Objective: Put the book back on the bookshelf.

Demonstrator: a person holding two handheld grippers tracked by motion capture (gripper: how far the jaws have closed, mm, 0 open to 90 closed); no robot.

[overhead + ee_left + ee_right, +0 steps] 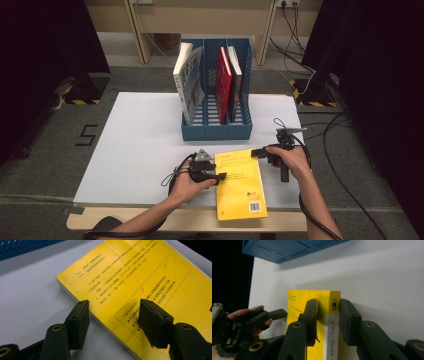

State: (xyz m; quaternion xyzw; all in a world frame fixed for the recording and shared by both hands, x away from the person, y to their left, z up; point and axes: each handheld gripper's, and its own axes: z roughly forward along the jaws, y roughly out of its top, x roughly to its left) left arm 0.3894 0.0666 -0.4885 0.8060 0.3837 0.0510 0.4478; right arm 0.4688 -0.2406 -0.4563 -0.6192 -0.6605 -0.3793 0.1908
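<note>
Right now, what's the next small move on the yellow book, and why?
Probably close the right tongs fully on the yellow book. Their jaws straddle its spine edge, one over the cover, one along the spine, but firm contact isn't clear. The left tongs sit open over the opposite edge, gripping nothing. The blue file rack has room.

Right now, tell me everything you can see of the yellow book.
The yellow book is a thick paperback with a glossy cover, black print, a framed text box, white page edges and a barcode near its bottom corner. It lies flat on the white table, in front of the blue file rack. The right gripper straddles its spine end; the left gripper reaches over its opposite edge, open.
</note>
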